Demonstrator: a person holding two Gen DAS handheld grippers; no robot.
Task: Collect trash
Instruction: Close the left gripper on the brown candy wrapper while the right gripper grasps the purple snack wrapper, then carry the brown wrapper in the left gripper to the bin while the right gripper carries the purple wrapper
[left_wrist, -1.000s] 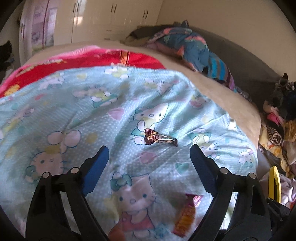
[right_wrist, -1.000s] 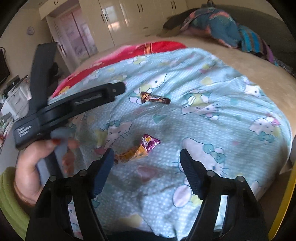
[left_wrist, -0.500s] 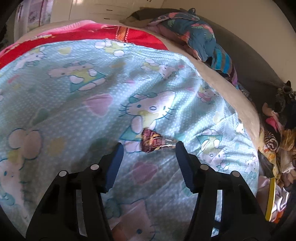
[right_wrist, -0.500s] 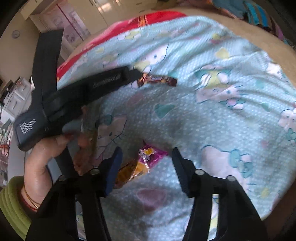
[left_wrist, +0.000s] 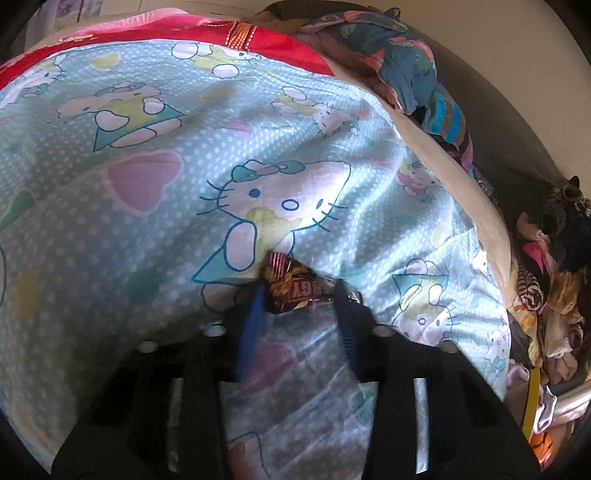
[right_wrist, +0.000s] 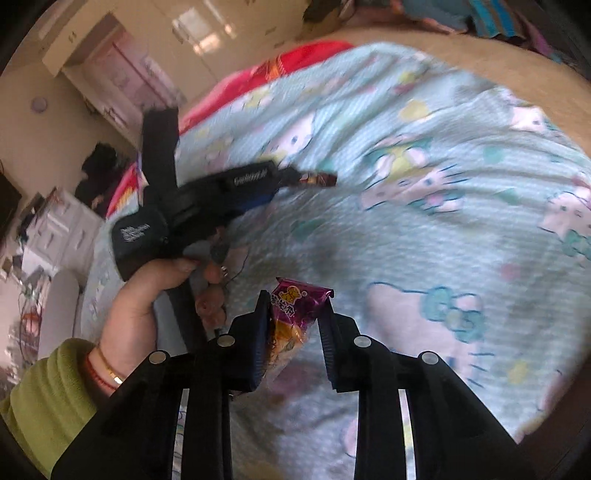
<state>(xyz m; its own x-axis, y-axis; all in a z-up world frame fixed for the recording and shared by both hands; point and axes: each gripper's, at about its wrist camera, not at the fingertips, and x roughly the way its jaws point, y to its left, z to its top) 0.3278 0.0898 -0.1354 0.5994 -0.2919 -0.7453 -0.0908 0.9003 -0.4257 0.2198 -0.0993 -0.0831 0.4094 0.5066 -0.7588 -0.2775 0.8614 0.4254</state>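
A dark red-brown snack wrapper (left_wrist: 295, 286) lies on the pale blue cartoon-cat blanket (left_wrist: 147, 229), just below a large printed cat face. The left gripper (left_wrist: 301, 291) straddles it: the blue left finger touches the wrapper's near left corner and the dark right finger sits at its twisted right end. Its jaws have just been closing with the wrapper between them, and both fingers appear to press on it.

A second piece of trash, a purple and orange candy wrapper (right_wrist: 295, 314), stands between the fingers of the right gripper (right_wrist: 293, 310). Those jaws have also just been closing; the left finger lies against the wrapper's side and the right finger meets its upper right corner, so the wrapper looks pinched.

In the right wrist view the left gripper (right_wrist: 288, 177) reaches across the blanket (right_wrist: 443, 240) to the dark wrapper (right_wrist: 317, 179), held by a hand (right_wrist: 147, 295) in a green sleeve (right_wrist: 44, 398) with a red thread and a gold bangle at the wrist.

Around both wrappers the blanket is open cloth. Its far edge meets a red cover (left_wrist: 288, 48). To the right a beige mattress border (left_wrist: 461, 177) runs along the blanket's edge, with a bundle of teal patterned cloth (left_wrist: 399, 62) on it and a heap of mixed clothes (left_wrist: 546, 295) beyond. Cream wardrobe doors (right_wrist: 155, 48) stand well behind the bed.
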